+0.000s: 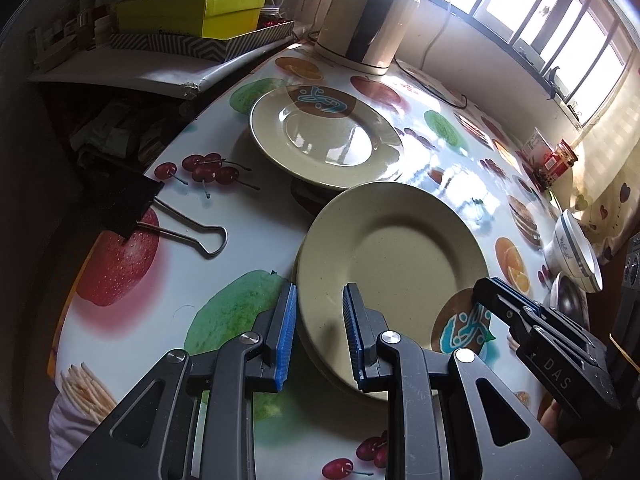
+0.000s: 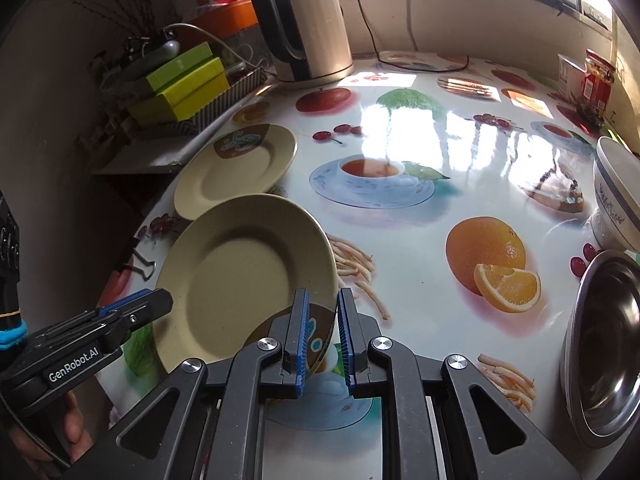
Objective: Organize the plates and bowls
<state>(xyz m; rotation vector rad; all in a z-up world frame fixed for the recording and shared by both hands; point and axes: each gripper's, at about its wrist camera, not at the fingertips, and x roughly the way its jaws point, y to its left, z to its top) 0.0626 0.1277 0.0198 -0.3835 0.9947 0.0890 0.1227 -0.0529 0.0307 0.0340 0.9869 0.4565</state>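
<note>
A beige plate [image 1: 400, 256] [image 2: 240, 280] sits nearest me, tilted, with a second rim showing just beneath it. My left gripper [image 1: 320, 328] [image 2: 164, 300] has that plate's left rim between its blue pads and holds it. My right gripper [image 2: 322, 332] [image 1: 480, 288] is shut on the brown-patterned rim at the opposite edge. Farther back, a second beige plate [image 1: 324, 132] [image 2: 236, 168] lies flat on the table. A white bowl with blue bands [image 2: 616, 196] [image 1: 576, 256] and a steel bowl [image 2: 604, 344] [image 1: 568, 300] stand to the right.
The fruit-print table [image 2: 420, 240] has an electric kettle [image 2: 308, 24] with its cord at the back. Green boxes [image 1: 200, 12] are stacked on a shelf to the left. A black binder clip [image 1: 132, 204] grips the left table edge. A red jar [image 2: 598, 80] stands under the window.
</note>
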